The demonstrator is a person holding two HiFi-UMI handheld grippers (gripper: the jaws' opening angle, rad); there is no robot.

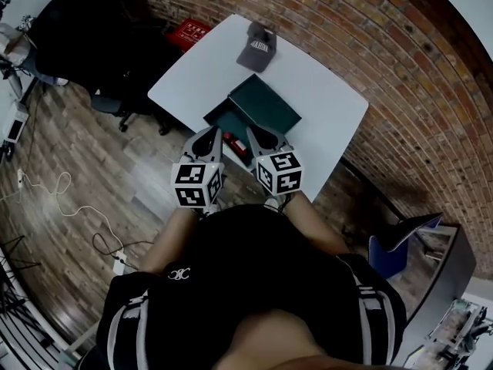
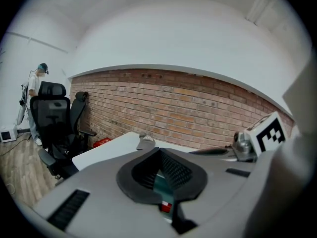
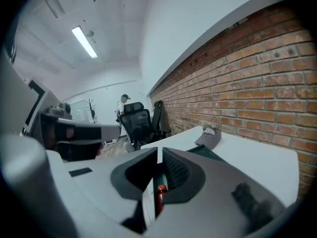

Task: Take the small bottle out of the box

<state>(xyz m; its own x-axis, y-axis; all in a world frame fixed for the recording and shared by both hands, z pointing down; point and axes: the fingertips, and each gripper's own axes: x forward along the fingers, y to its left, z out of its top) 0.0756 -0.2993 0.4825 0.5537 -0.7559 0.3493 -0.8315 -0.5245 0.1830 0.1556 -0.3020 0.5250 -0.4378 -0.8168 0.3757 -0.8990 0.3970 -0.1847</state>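
1. Left gripper point(image 1: 208, 137): jaws clenched, tips meeting, nothing clamped between them. In the left gripper view the tips point(image 2: 159, 150) close over a narrow window. A patch of the box point(image 2: 161, 185) and a red part of the small bottle point(image 2: 166, 207) show through it, beyond the pads.

2. Right gripper point(image 1: 256, 136): jaws clenched to a hairline slit, nothing grasped. In the right gripper view the tips point(image 3: 157, 152) sit above the small bottle point(image 3: 161, 192), which appears in the gap below them, past the pads and not touched by them.

3. Small bottle point(image 1: 236, 146): red, lying at the near edge of the box, between the two gripper tips and slightly nearer the person than either. Whether it rests inside the tray or just at its rim cannot be told.

4. Box point(image 1: 266, 105): dark green, open, set on the white table point(image 1: 323, 91) just beyond both grippers. The left gripper points at its near left side, the right gripper at its near right side.

5. Beyond the box: a grey cap point(image 1: 256, 46) lies on the same table, well apart from the box.

6. Left of the box, off the table: a black office chair point(image 1: 77, 29) stands on the wood floor. A red crate point(image 1: 189, 31) sits against the brick wall point(image 1: 370, 37), which runs behind the box.

7. Farthest: a person point(image 2: 38, 83) stands past the chair.
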